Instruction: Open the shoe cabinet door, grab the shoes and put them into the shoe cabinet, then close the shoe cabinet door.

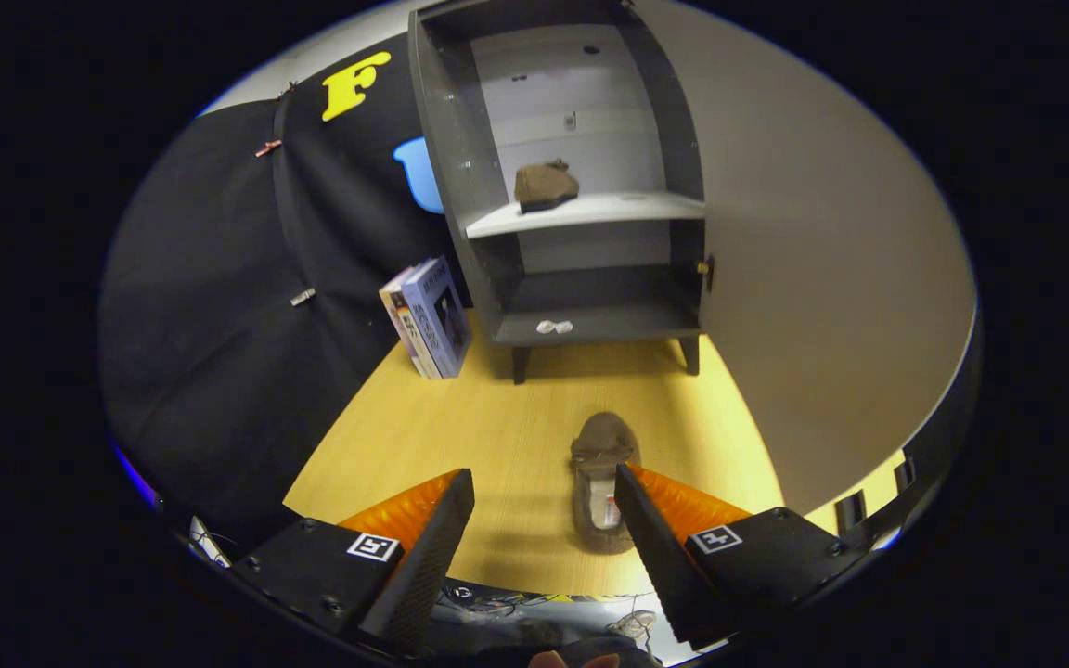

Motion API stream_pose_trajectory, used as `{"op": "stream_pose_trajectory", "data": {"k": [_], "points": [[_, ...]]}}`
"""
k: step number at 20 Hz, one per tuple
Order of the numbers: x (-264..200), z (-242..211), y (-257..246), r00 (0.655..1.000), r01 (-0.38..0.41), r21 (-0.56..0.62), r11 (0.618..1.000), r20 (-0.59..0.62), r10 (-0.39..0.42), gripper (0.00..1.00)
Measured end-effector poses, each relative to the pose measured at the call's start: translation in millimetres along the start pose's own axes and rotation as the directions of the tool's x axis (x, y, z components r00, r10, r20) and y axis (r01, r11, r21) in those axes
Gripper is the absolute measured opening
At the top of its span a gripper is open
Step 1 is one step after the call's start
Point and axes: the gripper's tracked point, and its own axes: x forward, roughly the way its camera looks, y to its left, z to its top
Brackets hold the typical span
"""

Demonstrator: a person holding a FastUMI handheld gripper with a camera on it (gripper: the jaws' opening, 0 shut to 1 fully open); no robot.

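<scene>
Gripper [544, 492] spread wide, holding nothing. Brown fabric shoe [601, 464] lying on the light wooden tabletop [460, 427] between the fingertips, close against the right one. Beyond — grey shoe cabinet [581, 176], door [831, 269] swung open, second brown shoe [545, 185] on its white middle shelf [590, 213]. Upright books [428, 317] just left of the cabinet.

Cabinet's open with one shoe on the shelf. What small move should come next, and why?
Probably ease the gripper down and slightly right over the brown shoe on the wooden table. The jaws stand open and the shoe lies just inside the right one, off centre; its mate is shelved in the open shoe cabinet.
</scene>
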Motion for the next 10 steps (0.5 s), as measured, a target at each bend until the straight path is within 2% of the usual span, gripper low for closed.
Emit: {"op": "stream_pose_trajectory", "data": {"k": [10], "points": [[125,-82,-33,0.985,0.081,0.027,0.996,-0.153,-0.076,0.98]]}}
